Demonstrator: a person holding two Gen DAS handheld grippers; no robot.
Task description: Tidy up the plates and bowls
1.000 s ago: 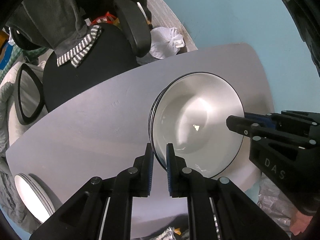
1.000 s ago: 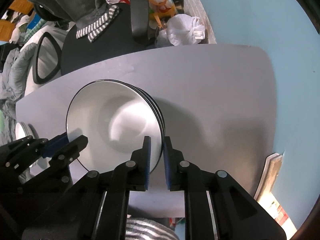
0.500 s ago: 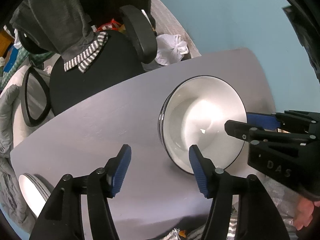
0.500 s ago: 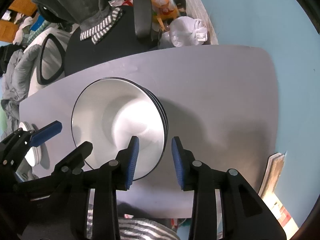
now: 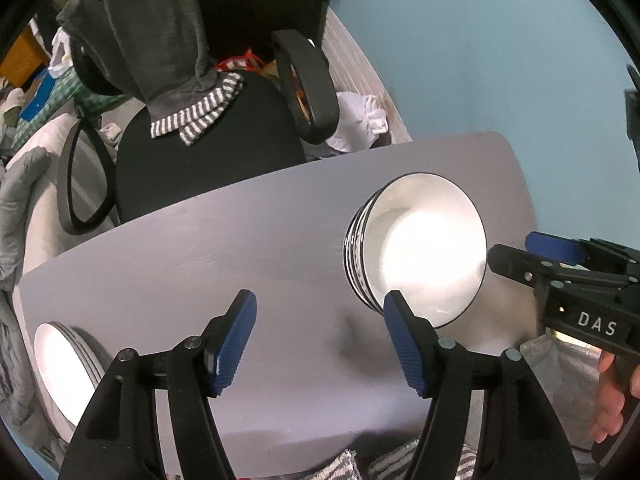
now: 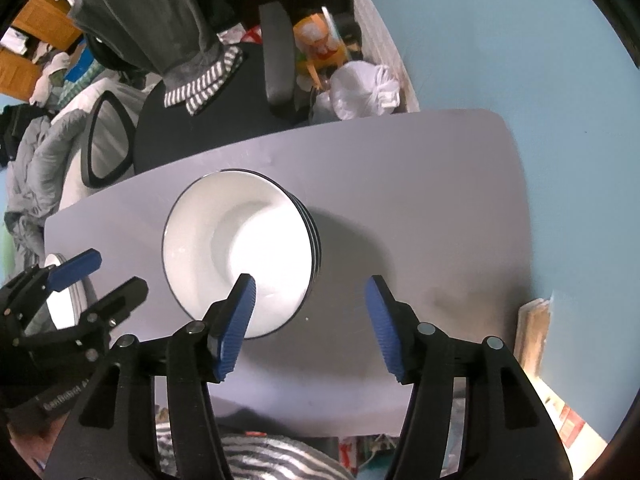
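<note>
Two grippers: both hang over a grey table (image 5: 248, 240) with their fingers pointing steeply down at it.
Left gripper (image 5: 320, 336): jaws have just been opening and now stand well apart, with bare tabletop between the blue pads and nothing held; its right pad (image 5: 404, 344) overlaps the near rim of the bowls in the left wrist view, but no pressing shows.
Right gripper (image 6: 310, 328): jaws have also just been opening and stand wide, gripping nothing; its left pad (image 6: 236, 324) lies across the near edge of the bowls in the right wrist view, the other pad over bare table.
Bowl stack (image 5: 420, 248): several white bowls with dark rims, nested one inside another, resting upright on the table, toward the blue wall (image 5: 500, 60).
Plate stack (image 5: 64, 364): white plates piled near the opposite end of the table, well apart from the bowls; the pile is cut off by the edge of the left wrist view.
Hand (image 5: 612, 404): a few fingers show at the handle of the right gripper.
Office chair (image 5: 200, 148): black, drawn up to the far side of the table, a grey garment with a striped hem (image 5: 172, 40) draped over its back.
White bag (image 6: 366, 92): on the floor beside the chair, against the wall.
</note>
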